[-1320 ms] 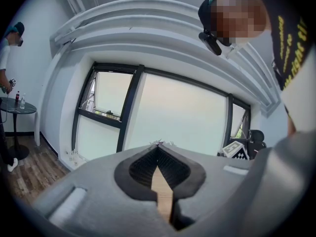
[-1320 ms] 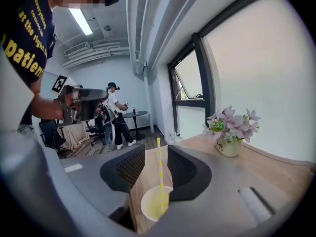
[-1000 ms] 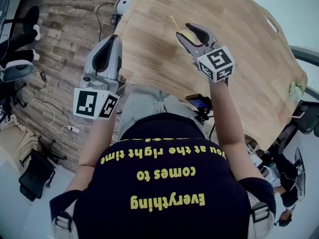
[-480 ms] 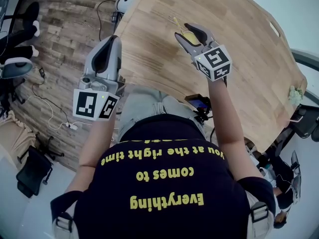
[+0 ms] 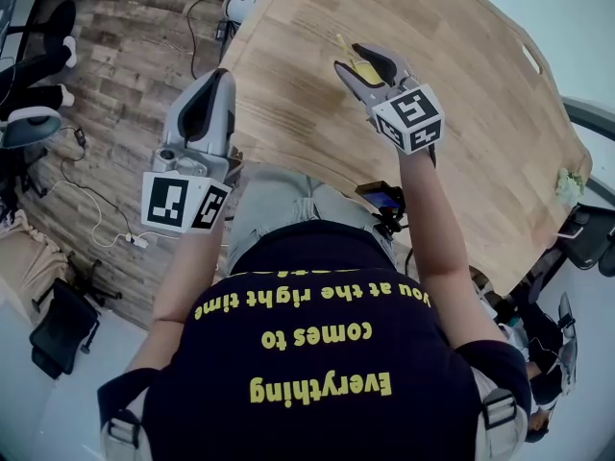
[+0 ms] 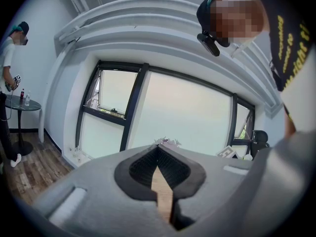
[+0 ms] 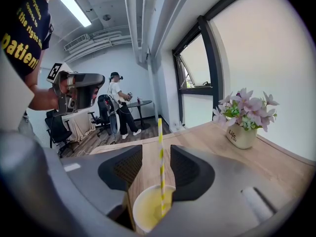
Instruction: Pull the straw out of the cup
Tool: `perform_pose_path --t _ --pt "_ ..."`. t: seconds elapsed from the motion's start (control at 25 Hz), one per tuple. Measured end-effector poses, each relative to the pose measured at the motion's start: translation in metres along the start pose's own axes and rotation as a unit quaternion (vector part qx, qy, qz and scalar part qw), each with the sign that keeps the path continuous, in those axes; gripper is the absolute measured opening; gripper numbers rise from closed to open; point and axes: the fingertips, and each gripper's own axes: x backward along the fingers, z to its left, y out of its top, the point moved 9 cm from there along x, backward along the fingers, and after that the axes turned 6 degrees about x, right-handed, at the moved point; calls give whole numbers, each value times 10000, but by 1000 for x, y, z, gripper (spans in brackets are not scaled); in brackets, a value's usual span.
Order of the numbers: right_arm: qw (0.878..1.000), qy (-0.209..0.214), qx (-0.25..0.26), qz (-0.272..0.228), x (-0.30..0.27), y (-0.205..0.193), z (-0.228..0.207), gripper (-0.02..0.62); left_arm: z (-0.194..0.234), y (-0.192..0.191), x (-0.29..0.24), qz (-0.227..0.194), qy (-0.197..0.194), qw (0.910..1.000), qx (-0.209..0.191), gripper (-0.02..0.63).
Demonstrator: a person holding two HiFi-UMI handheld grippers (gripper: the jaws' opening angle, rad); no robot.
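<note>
A pale yellow paper cup [image 7: 149, 210] stands on the wooden table [image 5: 461, 113], and a yellow-and-white striped straw [image 7: 160, 157] rises upright from it. My right gripper [image 7: 155, 156] is open, one jaw on each side of the straw above the cup's rim, without touching it. In the head view the cup [image 5: 366, 69] shows between the open jaws of the right gripper [image 5: 361, 62], and the straw [image 5: 341, 44] sticks out beyond them. My left gripper [image 5: 223, 75] is shut and empty, held off the table's left edge. In its own view the left gripper [image 6: 158, 150] faces a window.
A white pot of pink flowers [image 7: 243, 132] stands on the table to the right of the cup. A small green thing [image 5: 570, 182] lies near the table's far right edge. Office chairs [image 5: 34, 128] and cables are on the wood floor to the left. A person [image 7: 118, 102] stands in the background.
My right gripper has shifted slightly left and forward over the cup. The left gripper has hardly moved.
</note>
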Motion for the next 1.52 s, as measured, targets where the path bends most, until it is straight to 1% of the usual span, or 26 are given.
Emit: perform_pose_path --t 0.32,0.88,1.52 --pt "10000 -19 29 -27 -4 1 0 175 4 -1 1 17 50 10000 9 0" --pt "9997 -120 116 -156 -3 4 -1 131 7 -1 0 26 88 10000 1 0" --pt "9998 -106 85 -137 -5 5 -1 95 11 -2 -3 56 110 9999 44 0"
